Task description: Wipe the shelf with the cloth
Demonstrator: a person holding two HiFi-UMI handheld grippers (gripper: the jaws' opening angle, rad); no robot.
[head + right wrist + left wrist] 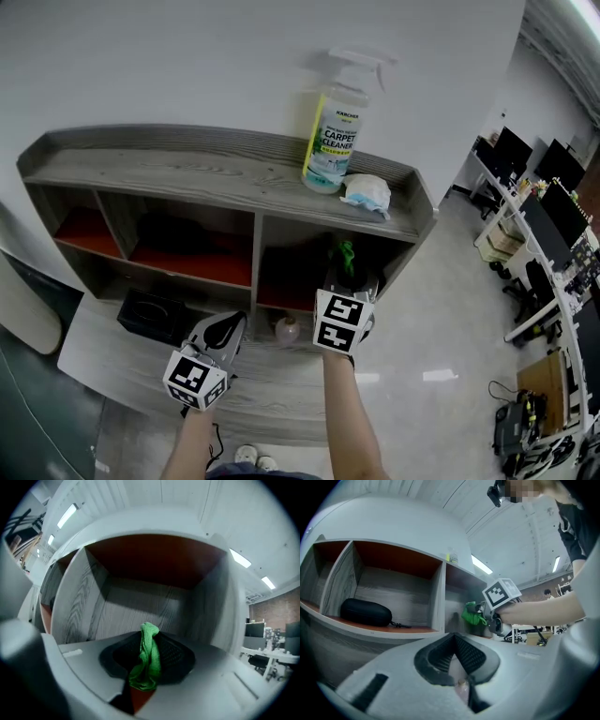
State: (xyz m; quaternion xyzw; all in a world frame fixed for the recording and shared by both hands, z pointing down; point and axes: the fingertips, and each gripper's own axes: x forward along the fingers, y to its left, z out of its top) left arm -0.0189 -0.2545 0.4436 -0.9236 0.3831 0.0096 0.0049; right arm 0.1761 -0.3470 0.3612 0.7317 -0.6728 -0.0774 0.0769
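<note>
The grey wooden shelf (187,174) has open compartments with orange-red floors. My right gripper (347,270) is shut on a green cloth (346,253) at the mouth of the right-hand compartment. In the right gripper view the cloth (149,660) hangs bunched between the jaws, with the compartment's back wall (140,606) straight ahead. My left gripper (233,325) hangs lower and to the left, in front of the shelf, shut with nothing in it. The left gripper view shows the right gripper (490,619) and the green cloth (473,613) at that compartment.
A carpet-cleaner spray bottle (335,127) and a crumpled white wipe (367,193) stand on the shelf top. A black case (365,612) lies in the middle compartment. A small pink bottle (287,329) and a black box (150,317) sit on the lower ledge. Desks with monitors (544,187) stand at the right.
</note>
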